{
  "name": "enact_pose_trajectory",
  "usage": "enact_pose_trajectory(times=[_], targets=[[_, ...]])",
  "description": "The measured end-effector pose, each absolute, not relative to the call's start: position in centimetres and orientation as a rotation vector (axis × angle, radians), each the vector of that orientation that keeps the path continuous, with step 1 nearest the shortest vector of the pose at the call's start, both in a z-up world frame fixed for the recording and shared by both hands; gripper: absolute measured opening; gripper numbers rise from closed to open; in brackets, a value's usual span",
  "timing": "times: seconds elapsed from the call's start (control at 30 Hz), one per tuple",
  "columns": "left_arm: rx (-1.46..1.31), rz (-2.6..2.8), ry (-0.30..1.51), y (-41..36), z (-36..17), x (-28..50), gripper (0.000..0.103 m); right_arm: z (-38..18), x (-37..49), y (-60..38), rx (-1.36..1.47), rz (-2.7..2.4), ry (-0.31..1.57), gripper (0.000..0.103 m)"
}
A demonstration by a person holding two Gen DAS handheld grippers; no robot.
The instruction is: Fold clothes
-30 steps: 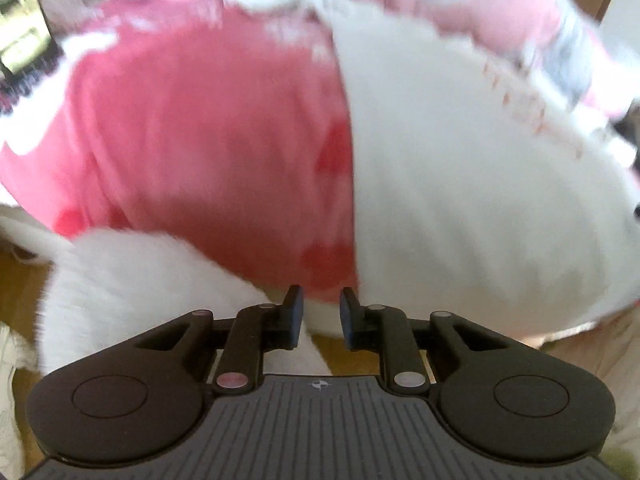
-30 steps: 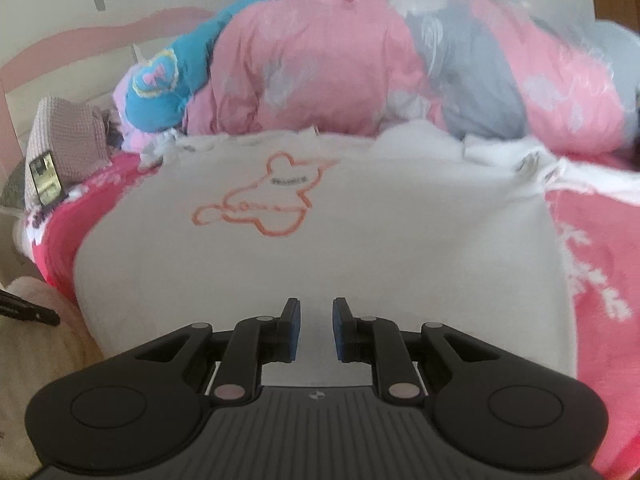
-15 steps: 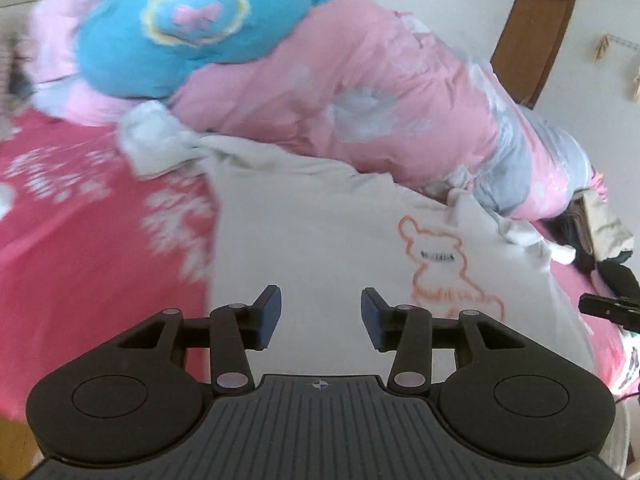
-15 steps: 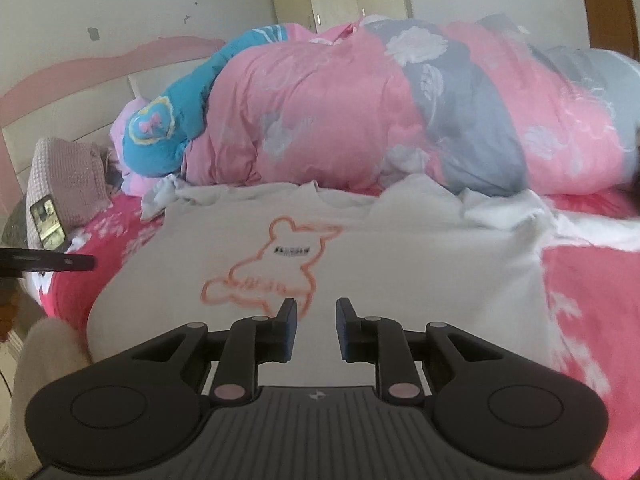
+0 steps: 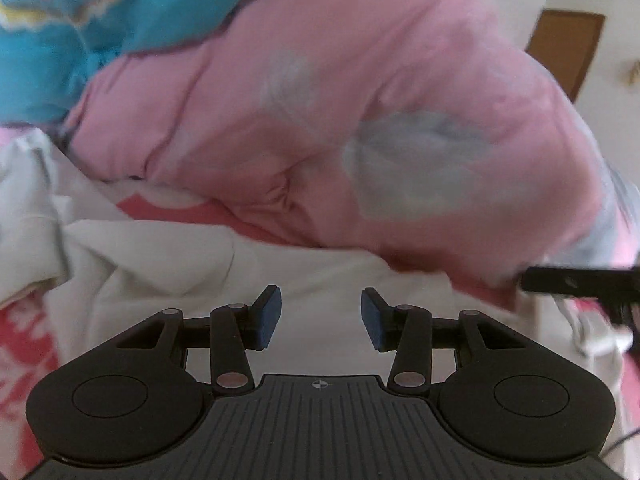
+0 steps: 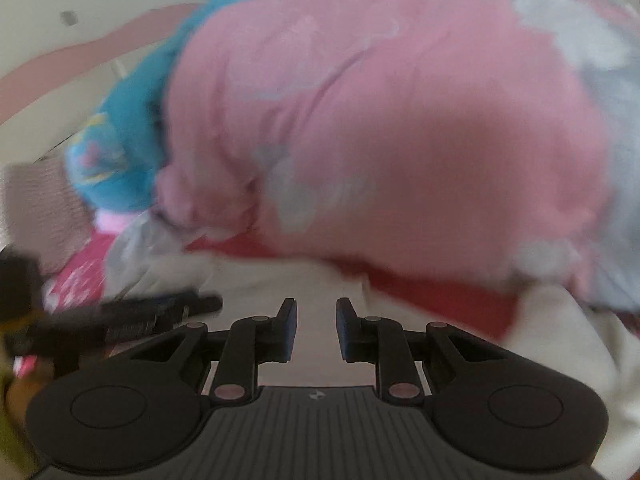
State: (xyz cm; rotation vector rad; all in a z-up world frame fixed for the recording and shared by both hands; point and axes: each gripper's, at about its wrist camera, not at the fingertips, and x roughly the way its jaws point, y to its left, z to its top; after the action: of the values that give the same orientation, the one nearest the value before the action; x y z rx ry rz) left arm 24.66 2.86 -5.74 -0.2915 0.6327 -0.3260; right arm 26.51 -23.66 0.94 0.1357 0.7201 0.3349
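A white sweatshirt [image 5: 320, 276] lies spread on the pink bed, its top edge close against a heaped pink quilt. My left gripper [image 5: 321, 316] hovers open just above that top edge, nothing between its fingers. A rumpled sleeve [image 5: 32, 216] bunches at the left. In the right wrist view the same white sweatshirt [image 6: 316, 280] fills the area under my right gripper [image 6: 317, 324], whose fingers stand a little apart with nothing held. The left tool's dark fingers [image 6: 160, 308] poke in at the left of that view, and the right tool [image 5: 580, 280] shows at the right edge of the left wrist view.
A bulky pink and grey quilt [image 5: 380, 120] rises right behind the sweatshirt, with a blue plush pillow [image 5: 60, 40] at its left. The pink patterned bedsheet [image 5: 20, 344] shows at the lower left. A brown door [image 5: 564, 52] stands far right; a pink headboard [image 6: 80, 60] is behind.
Both grippers have moved forward over the sweatshirt to its far edge by the quilt. The left gripper's fingers opened wider. The printed bear outline has dropped out of view.
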Motion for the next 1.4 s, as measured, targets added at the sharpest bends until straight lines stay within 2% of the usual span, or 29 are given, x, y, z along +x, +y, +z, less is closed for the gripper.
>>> enact_pose_trajectory(times=[0.2,0.3,0.47,0.53,0.67,0.7,0.8,1.0,1.17,1.23,1.27,1.3,1.4], targets=[[-0.319,-0.341,0.64,2.9,-7.7,26.5,0.044,-2.9,37.4,-22.8,0.166,0.26,0.724,0.022],[-0.334,-0.353,0.645,3.5,-7.8,26.7,0.044,-3.0,40.5,-22.7,0.139,0.215,0.668,0.02],[-0.356,-0.353,0.64,4.5,-7.9,27.0,0.044,-2.6,46.7,-23.7,0.202,0.18,0.681,0.019],[-0.364,-0.348,0.635,4.9,-7.9,26.9,0.044,-3.0,47.3,-23.9,0.205,0.183,0.692,0.019],[-0.376,-0.325,0.616,5.7,-7.5,26.5,0.044,-2.6,43.5,-23.3,0.117,0.285,0.77,0.021],[-0.381,-0.319,0.616,5.9,-7.5,26.5,0.044,-2.5,42.5,-23.2,0.094,0.311,0.789,0.024],[-0.402,-0.314,0.625,6.2,-7.6,26.5,0.044,-2.4,39.3,-22.5,0.016,0.4,0.839,0.042],[-0.415,-0.31,0.629,6.7,-7.6,26.1,0.043,-4.5,33.6,-18.7,-0.192,0.591,0.87,0.043],[-0.461,-0.294,0.623,7.9,-8.0,26.1,0.043,-8.1,38.5,-16.9,-0.206,0.551,0.972,0.042],[-0.475,-0.288,0.611,7.7,-8.1,26.4,0.043,-9.2,40.5,-17.0,-0.148,0.57,1.028,0.036],[-0.474,-0.285,0.597,7.6,-7.9,26.3,0.043,-9.1,40.2,-16.8,-0.171,0.593,1.012,0.026],[-0.472,-0.281,0.581,7.7,-7.7,26.0,0.043,-8.6,39.5,-16.4,-0.201,0.631,0.982,0.005],[-0.474,-0.271,0.521,7.9,-7.0,25.4,0.044,-6.9,36.3,-15.2,-0.301,0.613,0.832,0.005]])
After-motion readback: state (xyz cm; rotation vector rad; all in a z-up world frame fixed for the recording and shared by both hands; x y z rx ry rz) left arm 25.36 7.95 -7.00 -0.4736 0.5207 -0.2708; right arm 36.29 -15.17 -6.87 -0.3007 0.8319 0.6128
